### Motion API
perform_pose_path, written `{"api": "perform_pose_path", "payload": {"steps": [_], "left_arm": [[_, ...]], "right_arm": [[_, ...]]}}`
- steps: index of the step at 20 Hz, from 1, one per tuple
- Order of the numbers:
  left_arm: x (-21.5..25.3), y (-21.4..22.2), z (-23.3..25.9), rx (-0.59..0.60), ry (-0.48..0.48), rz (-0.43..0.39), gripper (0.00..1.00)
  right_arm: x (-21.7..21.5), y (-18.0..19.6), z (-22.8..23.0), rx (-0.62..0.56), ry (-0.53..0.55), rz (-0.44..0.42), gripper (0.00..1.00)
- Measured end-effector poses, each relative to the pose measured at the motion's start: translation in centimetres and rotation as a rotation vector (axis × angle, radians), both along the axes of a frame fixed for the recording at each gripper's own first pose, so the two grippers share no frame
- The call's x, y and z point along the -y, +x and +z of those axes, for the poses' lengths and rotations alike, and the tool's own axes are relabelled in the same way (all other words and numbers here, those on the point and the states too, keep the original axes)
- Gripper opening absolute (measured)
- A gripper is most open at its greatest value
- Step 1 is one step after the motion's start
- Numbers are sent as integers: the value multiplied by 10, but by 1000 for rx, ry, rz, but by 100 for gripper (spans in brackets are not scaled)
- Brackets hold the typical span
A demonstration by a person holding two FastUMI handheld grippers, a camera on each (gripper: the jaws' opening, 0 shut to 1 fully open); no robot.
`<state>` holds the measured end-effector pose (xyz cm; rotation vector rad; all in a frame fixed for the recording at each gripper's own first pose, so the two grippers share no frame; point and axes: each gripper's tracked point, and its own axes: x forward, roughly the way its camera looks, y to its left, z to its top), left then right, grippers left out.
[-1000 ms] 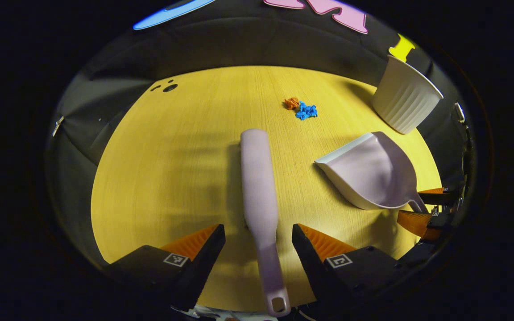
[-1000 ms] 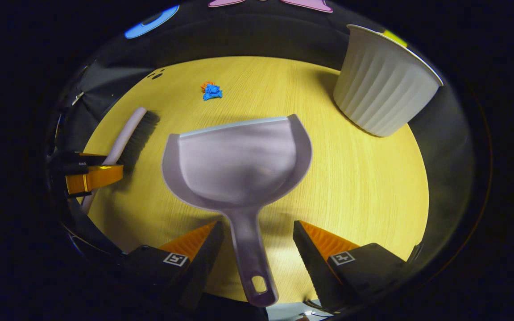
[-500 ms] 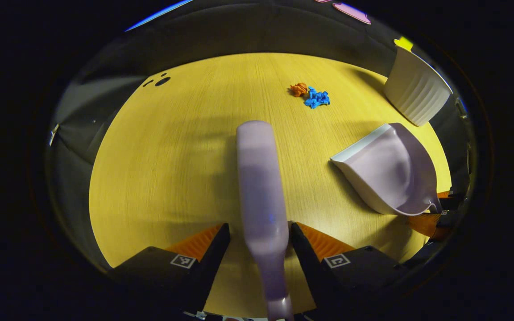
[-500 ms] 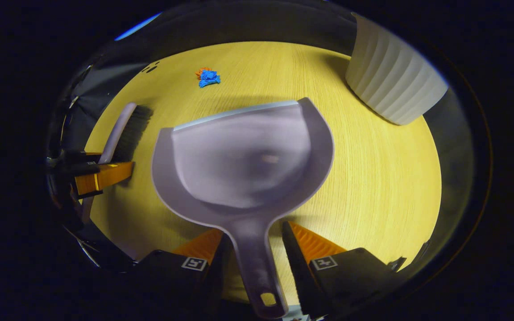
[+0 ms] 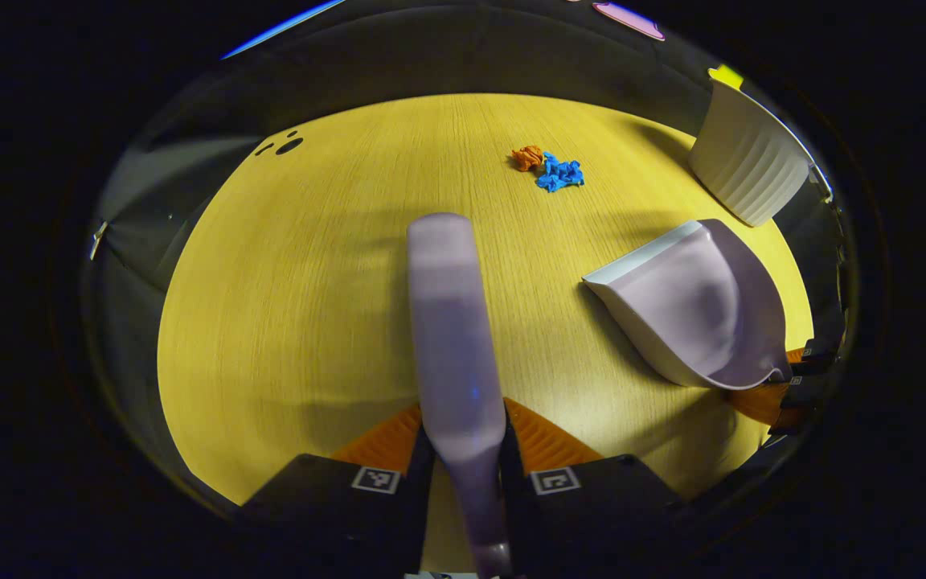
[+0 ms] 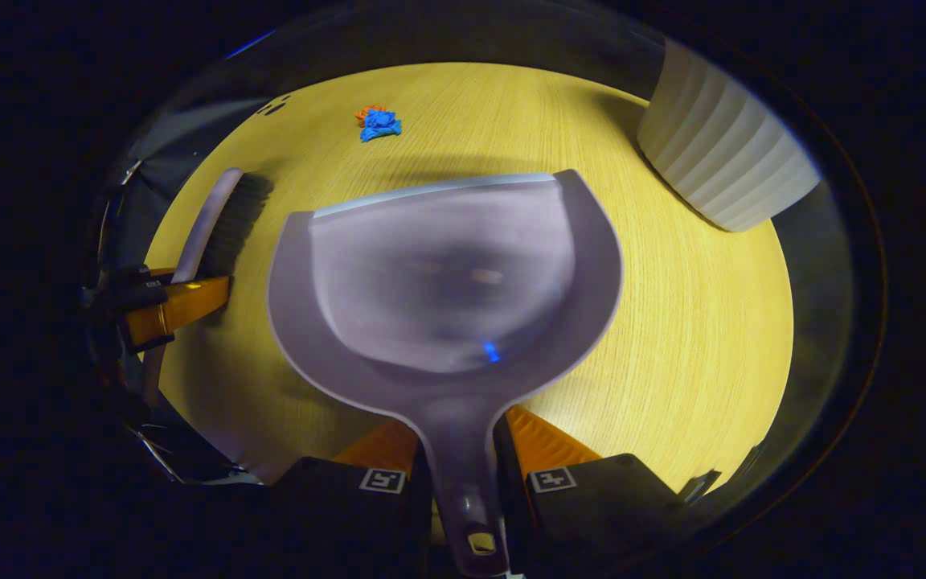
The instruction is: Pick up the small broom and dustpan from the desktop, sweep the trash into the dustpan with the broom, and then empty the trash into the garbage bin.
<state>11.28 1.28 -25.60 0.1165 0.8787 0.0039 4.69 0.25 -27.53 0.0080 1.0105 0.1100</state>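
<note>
The left gripper [image 5: 463, 446] pinches the broom [image 5: 451, 322] by its handle, both fingers pressed on it, the brush head reaching straight ahead. The right gripper [image 6: 463, 450] clamps the dustpan [image 6: 443, 281] handle likewise (pan mouth facing away). The trash [image 5: 550, 169] lies ahead-right of the left gripper; the garbage bin [image 6: 724, 161] stands ahead-right of the right gripper on the desktop [image 5: 310, 281].

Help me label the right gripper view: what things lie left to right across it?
Left gripper → broom → blue and orange paper scraps → dustpan → white ribbed garbage bin.
</note>
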Motion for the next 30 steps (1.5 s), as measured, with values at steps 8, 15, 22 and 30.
{"api": "perform_pose_path", "payload": {"steps": [8,15,22,30], "left_arm": [[-9,3,7,56,-71,42,31],[-17,28,36,81,-76,45,30],[-11,85,64,71,-6,-41,30],[1,158,67,19,176,-185,30]], "right_arm": [[1,2,1,38,-3,55,34],[12,7,11,97,-14,105,38],[27,15,32,135,5,154,37],[37,22,46,163,-17,224,41]]}}
